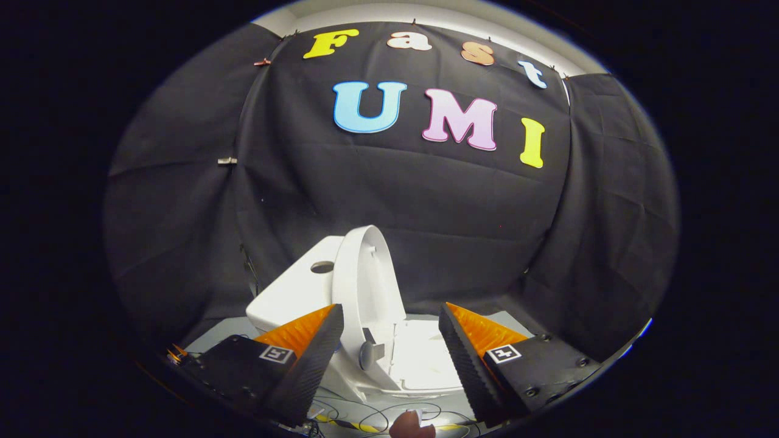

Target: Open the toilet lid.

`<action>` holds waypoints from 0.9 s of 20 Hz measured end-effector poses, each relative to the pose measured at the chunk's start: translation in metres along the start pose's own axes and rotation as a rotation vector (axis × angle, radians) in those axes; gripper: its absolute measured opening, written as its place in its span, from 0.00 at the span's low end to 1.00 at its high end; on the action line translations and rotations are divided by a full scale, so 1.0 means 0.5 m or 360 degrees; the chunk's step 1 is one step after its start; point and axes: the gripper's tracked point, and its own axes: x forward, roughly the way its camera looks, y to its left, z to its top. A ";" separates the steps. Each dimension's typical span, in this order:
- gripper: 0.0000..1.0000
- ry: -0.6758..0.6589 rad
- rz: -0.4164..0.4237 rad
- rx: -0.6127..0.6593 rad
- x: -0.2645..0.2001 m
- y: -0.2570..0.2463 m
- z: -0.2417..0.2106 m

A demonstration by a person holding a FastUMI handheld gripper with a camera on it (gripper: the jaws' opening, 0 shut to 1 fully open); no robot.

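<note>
A white toilet sits just beyond the fingers, its tank at left. The toilet lid stands raised, long axis near vertical, leaning toward the tank, above the seat. The gripper has its fingers spread wide, holding nothing.

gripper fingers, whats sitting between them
In the gripper view, the toilet lid, raised upright, and the seat lie between the open gripper fingers, touching neither.
</note>
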 end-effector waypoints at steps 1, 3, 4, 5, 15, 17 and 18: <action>0.99 -0.0024 -0.0001 -0.0003 -0.012 -0.010 0.023; 0.99 -0.0077 -0.0001 -0.0015 -0.036 -0.035 0.067; 0.99 -0.0108 0.0007 -0.0012 -0.050 -0.046 0.089; 0.99 -0.0152 0.0019 0.0004 -0.068 -0.056 0.116; 0.98 -0.0396 0.0015 0.0124 -0.212 -0.222 0.297; 0.99 -0.0432 -0.0014 0.0172 -0.246 -0.277 0.319; 0.99 -0.0449 -0.0041 0.0197 -0.262 -0.310 0.327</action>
